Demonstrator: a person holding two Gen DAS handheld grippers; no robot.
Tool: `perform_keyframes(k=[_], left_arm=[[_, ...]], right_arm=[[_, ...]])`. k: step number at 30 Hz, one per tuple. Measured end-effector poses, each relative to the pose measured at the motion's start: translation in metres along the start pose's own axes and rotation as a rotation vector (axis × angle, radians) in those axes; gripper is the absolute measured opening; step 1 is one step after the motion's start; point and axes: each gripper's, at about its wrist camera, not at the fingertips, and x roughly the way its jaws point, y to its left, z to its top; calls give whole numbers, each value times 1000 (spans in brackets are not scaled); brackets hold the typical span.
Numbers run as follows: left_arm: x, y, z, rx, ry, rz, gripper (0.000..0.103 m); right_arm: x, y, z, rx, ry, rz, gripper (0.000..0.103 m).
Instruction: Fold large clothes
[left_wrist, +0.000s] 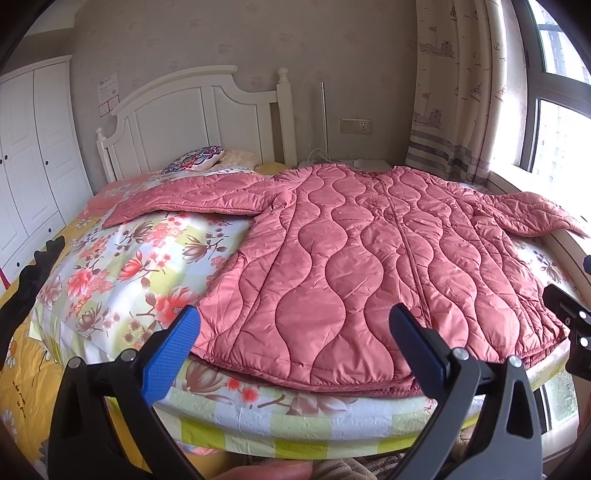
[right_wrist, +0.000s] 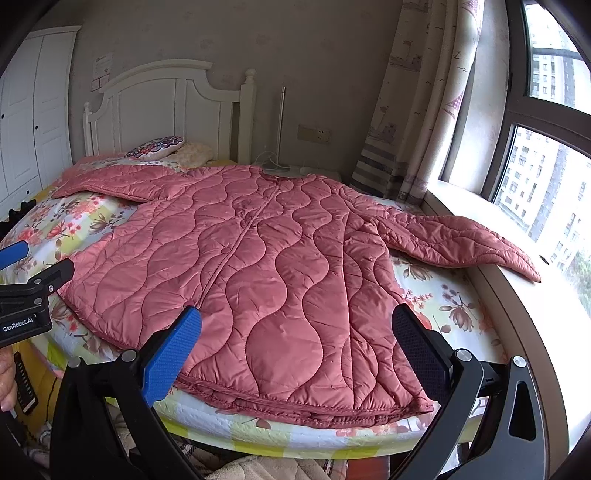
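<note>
A large pink quilted coat (left_wrist: 369, 258) lies spread flat, front up, on the floral bed cover (left_wrist: 140, 266), with both sleeves stretched out to the sides. It also shows in the right wrist view (right_wrist: 280, 266). Its right sleeve (right_wrist: 461, 240) drapes onto the window sill. My left gripper (left_wrist: 295, 325) is open and empty, above the coat's hem near its left corner. My right gripper (right_wrist: 295, 325) is open and empty, above the hem toward its right corner. Each gripper shows at the edge of the other's view.
A white headboard (left_wrist: 192, 110) and pillows (left_wrist: 199, 160) are at the far end. A white wardrobe (left_wrist: 33, 155) stands left. The window sill (right_wrist: 517, 295) and curtain (right_wrist: 417, 110) run along the right side. A yellow blanket (left_wrist: 22, 376) lies at the bed's left foot.
</note>
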Motion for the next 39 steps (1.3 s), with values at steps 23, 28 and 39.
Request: perform_keyframes(k=[23,28,39], left_arm=[[14,-3,-3,6,52,6,101],[19,-3,-6,8,74,3,101],[24,1,-9,-7,93,-2,101]], right_arm=[[6,2,-4,-9,21,-3,99],[11,2,-6,-2,37,3,99],[16,5,-7,-10,54,12,99]])
